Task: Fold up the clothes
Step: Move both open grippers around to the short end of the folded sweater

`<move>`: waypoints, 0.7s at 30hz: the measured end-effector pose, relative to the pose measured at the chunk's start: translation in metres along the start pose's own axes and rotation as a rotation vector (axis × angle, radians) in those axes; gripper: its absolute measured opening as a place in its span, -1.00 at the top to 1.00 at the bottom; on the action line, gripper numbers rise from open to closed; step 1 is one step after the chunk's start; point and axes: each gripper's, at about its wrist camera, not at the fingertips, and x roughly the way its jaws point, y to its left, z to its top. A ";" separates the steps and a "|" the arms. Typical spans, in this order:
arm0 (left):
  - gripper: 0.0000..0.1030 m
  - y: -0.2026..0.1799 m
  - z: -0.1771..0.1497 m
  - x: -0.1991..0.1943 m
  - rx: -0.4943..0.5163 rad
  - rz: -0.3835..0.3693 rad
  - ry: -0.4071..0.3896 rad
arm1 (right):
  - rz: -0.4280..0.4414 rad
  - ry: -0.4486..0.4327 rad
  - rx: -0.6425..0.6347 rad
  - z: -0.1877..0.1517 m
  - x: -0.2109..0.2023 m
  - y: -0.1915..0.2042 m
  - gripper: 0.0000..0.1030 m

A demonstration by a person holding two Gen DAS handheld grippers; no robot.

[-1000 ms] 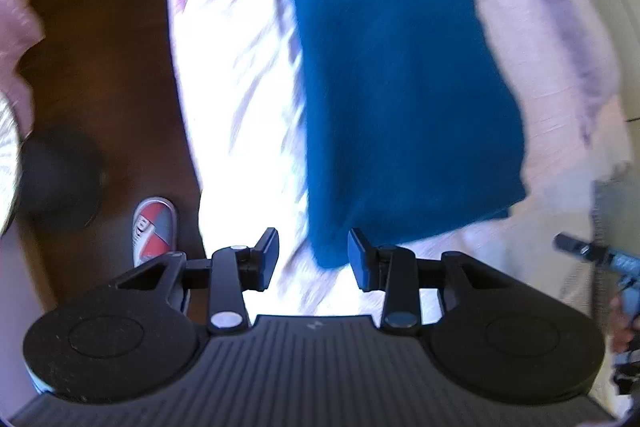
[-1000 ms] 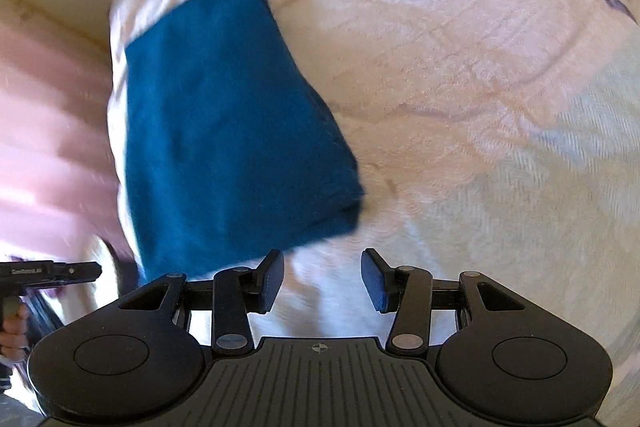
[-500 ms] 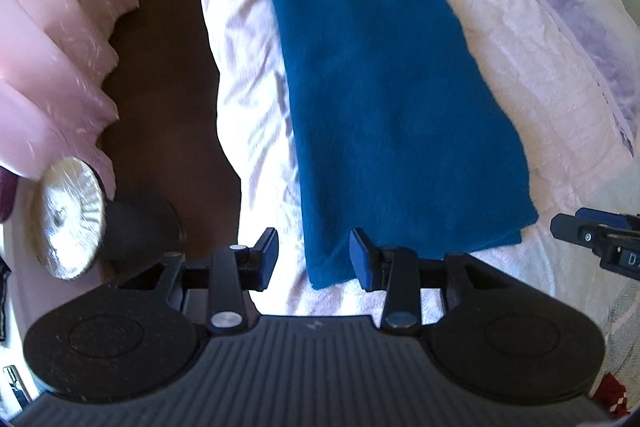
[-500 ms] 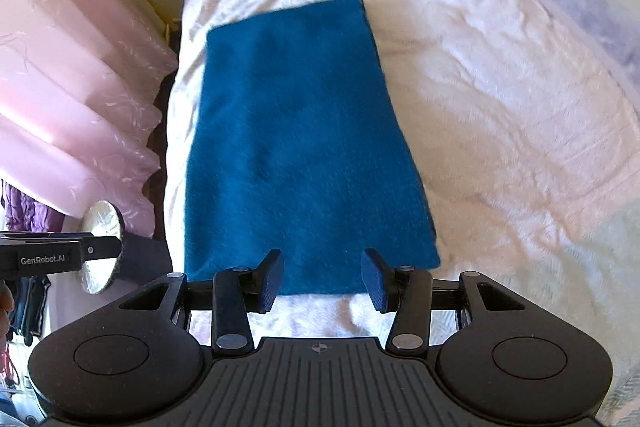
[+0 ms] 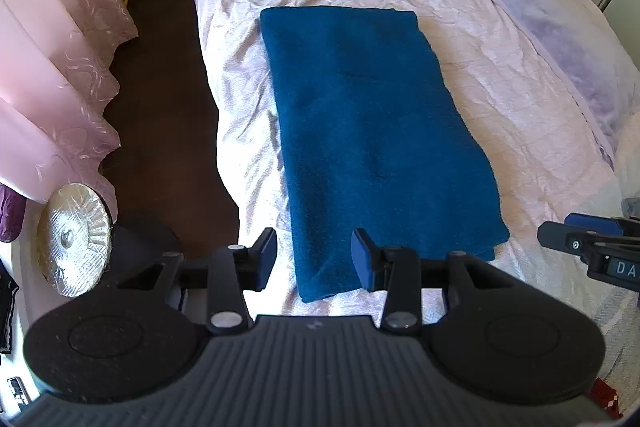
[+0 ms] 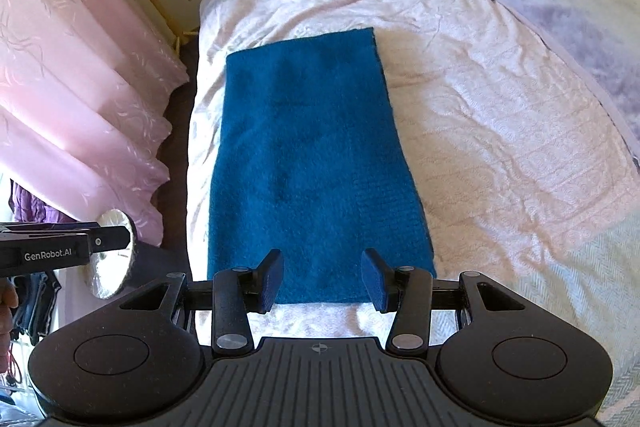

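Both claws have drawn back since a moment ago, so the whole blue garment (image 5: pixel 372 139) now shows: a deep teal, fuzzy, folded long rectangle, flat on the pink bed (image 5: pixel 520 115), running toward 12 o'clock. Left claw (image 5: pixel 314 259) and right claw (image 6: pixel 322 279) hover spread, empty, at its near edge.

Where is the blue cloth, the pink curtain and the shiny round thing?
blue cloth (image 5: pixel 372 131): left wrist view, middle of its top face.
pink curtain (image 6: pixel 76 67): right wrist view, a middle fold.
shiny round thing (image 5: pixel 74 241): left wrist view, centre of its silver face.
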 end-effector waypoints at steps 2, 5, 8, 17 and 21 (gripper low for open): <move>0.29 -0.001 0.000 0.002 0.001 -0.001 0.004 | -0.001 0.000 0.000 -0.001 -0.001 0.000 0.09; 0.29 -0.002 -0.001 0.005 0.005 -0.002 0.013 | -0.006 0.007 0.003 -0.001 0.000 -0.003 0.09; 0.29 -0.003 -0.002 0.009 0.009 -0.002 0.025 | -0.005 0.013 0.005 -0.003 0.003 -0.007 0.09; 0.18 0.028 -0.039 0.056 -0.076 -0.138 0.090 | 0.031 0.054 -0.003 -0.020 0.030 -0.044 0.09; 0.18 0.052 -0.060 0.092 -0.132 -0.208 0.107 | 0.062 0.094 0.018 -0.031 0.054 -0.085 0.09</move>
